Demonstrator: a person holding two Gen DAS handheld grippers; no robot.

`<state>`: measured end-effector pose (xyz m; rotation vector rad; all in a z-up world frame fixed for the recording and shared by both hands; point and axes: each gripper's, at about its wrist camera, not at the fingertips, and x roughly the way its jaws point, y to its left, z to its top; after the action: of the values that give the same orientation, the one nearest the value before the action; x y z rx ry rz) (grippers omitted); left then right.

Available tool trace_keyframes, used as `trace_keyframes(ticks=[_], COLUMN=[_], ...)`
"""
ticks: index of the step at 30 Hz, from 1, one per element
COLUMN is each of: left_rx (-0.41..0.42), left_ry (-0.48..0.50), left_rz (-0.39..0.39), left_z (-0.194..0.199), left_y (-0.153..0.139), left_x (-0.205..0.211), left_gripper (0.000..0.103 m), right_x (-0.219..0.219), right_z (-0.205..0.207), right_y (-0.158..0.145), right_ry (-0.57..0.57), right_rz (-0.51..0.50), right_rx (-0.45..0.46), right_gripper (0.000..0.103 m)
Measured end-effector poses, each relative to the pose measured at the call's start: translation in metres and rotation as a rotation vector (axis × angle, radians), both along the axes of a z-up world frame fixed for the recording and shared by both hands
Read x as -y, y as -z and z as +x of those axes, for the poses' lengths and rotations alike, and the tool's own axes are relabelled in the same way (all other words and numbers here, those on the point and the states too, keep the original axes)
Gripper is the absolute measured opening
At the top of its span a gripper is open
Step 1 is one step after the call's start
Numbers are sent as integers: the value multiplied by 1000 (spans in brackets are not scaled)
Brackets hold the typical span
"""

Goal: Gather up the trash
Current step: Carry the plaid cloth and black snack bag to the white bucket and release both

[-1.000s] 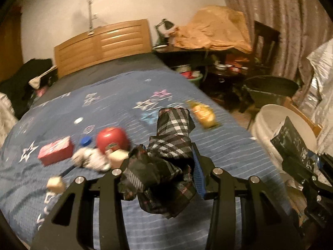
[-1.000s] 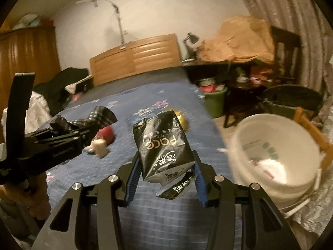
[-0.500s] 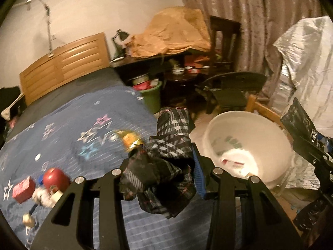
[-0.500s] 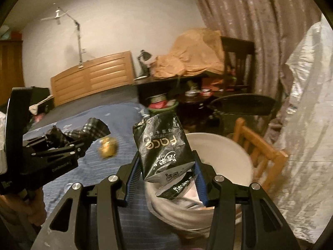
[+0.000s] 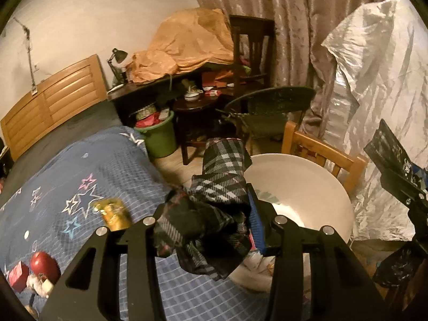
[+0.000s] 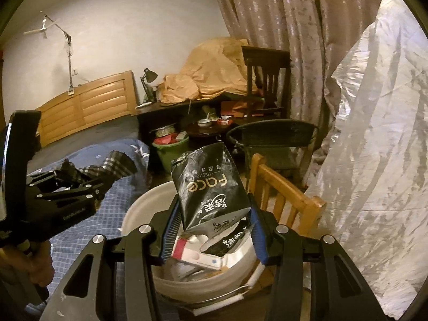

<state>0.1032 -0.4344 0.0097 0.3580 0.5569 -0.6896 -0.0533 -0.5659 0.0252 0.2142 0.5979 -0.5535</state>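
Upper left, a wooden headboard (image 5: 53,99) above a blue star-patterned quilt (image 5: 80,176). At center, a desk lamp (image 6: 148,80) beside tan cloth (image 5: 187,42), with a dark chair (image 6: 267,75) against the curtain (image 6: 281,13). Right, silver sheeting (image 6: 374,147).

The tissue pack (image 6: 211,184) is shiny black plastic, crinkled. The checked wrapper (image 5: 214,203) looks like thin crumpled plastic. The white bucket (image 5: 307,187) is smooth plastic. The chair (image 6: 283,190) is bare wood. The bed cover (image 5: 80,187) is soft matt cloth
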Motion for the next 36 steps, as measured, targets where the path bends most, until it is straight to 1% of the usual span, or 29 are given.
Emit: trace_keyframes(ticks=[7, 10, 15, 22, 28, 30, 32, 33, 35, 36], left_rx=[-17, -21, -38, -49, -61, -75, -116, -132, -181, -190], left_ry=[27, 38, 40, 39, 41, 44, 61, 70, 98, 90], left_rz=[36, 54, 70, 80, 81, 76, 59, 57, 67, 76], left_z=[1, 1, 3, 7, 12, 16, 26, 29, 39, 43], left_y=[12, 18, 25, 29, 31, 31, 31, 32, 36, 37], left_x=[27, 35, 43, 47, 47, 47, 50, 50, 56, 57], left_gripper=[42, 42, 42, 42, 42, 42, 42, 42, 48, 51], right_x=[16, 10, 18, 26, 28, 30, 32, 33, 37, 39], right_z=[1, 3, 5, 5, 16, 22, 32, 38, 49, 53], right_y=[4, 5, 14, 19, 20, 21, 22, 23, 27, 29], right_ry=[4, 2, -7, -15, -46, -60, -72, -78, -91, -84], right_rz=[10, 21, 55, 84, 97, 109, 118, 119, 127, 125], right_rx=[-3, -5, -14, -11, -18, -18, -24, -30, -50, -49], right_gripper=[48, 48, 48, 48, 48, 48, 49, 49, 56, 66])
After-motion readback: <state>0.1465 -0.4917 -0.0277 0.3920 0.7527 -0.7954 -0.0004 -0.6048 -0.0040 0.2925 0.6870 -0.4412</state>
